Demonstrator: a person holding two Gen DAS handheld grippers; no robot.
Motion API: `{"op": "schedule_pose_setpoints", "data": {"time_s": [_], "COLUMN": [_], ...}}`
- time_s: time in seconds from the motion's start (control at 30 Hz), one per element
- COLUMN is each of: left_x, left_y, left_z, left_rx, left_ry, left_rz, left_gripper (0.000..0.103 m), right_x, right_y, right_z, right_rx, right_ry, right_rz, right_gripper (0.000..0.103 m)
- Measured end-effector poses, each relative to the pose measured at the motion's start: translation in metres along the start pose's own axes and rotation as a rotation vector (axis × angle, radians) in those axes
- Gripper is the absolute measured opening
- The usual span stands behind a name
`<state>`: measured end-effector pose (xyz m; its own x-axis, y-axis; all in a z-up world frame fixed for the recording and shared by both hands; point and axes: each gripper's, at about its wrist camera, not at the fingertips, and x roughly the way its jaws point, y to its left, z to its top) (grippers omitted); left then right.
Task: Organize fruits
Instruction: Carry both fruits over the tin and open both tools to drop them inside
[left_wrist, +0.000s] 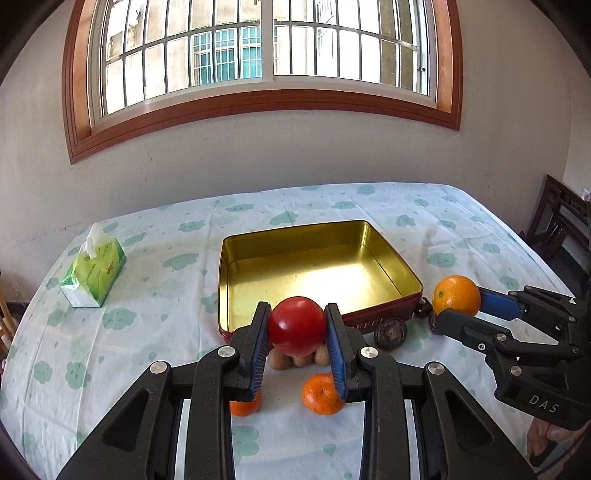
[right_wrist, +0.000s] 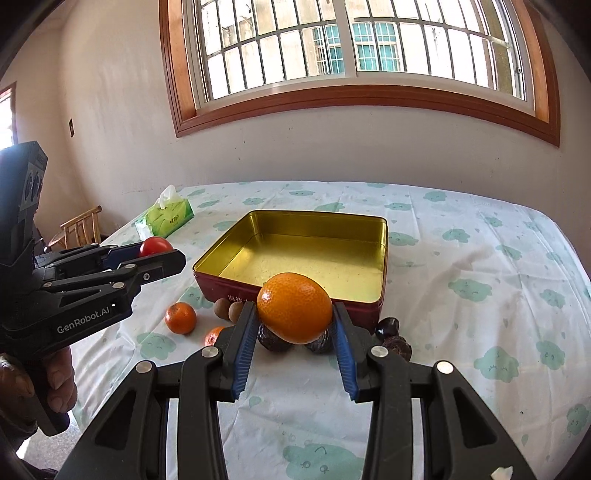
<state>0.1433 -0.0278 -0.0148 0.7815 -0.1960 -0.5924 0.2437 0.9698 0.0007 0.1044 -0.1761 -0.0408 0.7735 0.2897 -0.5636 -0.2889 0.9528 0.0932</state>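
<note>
1. Looking along the left gripper (left_wrist: 297, 332) in the left wrist view: its blue pads are clamped on a red apple (left_wrist: 297, 325), one on each side, and the fruit is off the cloth — carried, not resting. Beyond it lies the tin (left_wrist: 384, 251), gold inside and with no fruit in it. Under the apple, on the table (left_wrist: 140, 332), sit small brown fruits (left_wrist: 300, 359), a mandarin (left_wrist: 322, 393) and a second mandarin (left_wrist: 245, 405) half hidden by the left finger. At right the right gripper (left_wrist: 452, 306) holds an orange (left_wrist: 456, 295) beside the tin's near corner, above dark wrinkled fruits (left_wrist: 390, 333).

2. In the right wrist view the right gripper (right_wrist: 295, 317) has the orange (right_wrist: 294, 306) pinched between its pads, jaws fairly narrow on it and clear of the table. The tin (right_wrist: 306, 258) stands just beyond. At left the left gripper (right_wrist: 162, 254), in a hand (right_wrist: 44, 380), shows the apple (right_wrist: 156, 246) at its tips, near the tissue pack (right_wrist: 168, 216).

3. Step in hand, as I judge it — both fruits are picked up and on their way to the tin.

4. The next move calls for carrying each fruit forward over the near wall, lowering it to the tin's floor, then letting go. Both fruits are round and may roll, so release low and keep the two grippers apart.
</note>
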Motion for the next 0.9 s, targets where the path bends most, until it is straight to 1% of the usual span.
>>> {"op": "schedule_pose_setpoints", "data": {"time_s": [0.2,0.4,0.9], "left_x": [0.019,0.042,0.083], "left_y": [0.0,0.002,0.013], "left_z": [0.015,0.026,0.028], "left_rx": [-0.006,0.01,0.013], "left_ry": [-0.009,-0.007,0.034], "left_rz": [0.013,0.033,0.063], "left_gripper": [0.03,0.03,0.03], "right_x": [0.016,0.039,0.07], "right_y": [-0.001,-0.008,-0.025], "right_z": [0.018,0.029,0.031], "right_rx": [-0.006,-0.002,0.02], "right_ry": [-0.025,-0.012,0.028], "right_rz": [-0.02,-0.039,-0.065], "right_gripper": [0.037,0.037,0.037]}}
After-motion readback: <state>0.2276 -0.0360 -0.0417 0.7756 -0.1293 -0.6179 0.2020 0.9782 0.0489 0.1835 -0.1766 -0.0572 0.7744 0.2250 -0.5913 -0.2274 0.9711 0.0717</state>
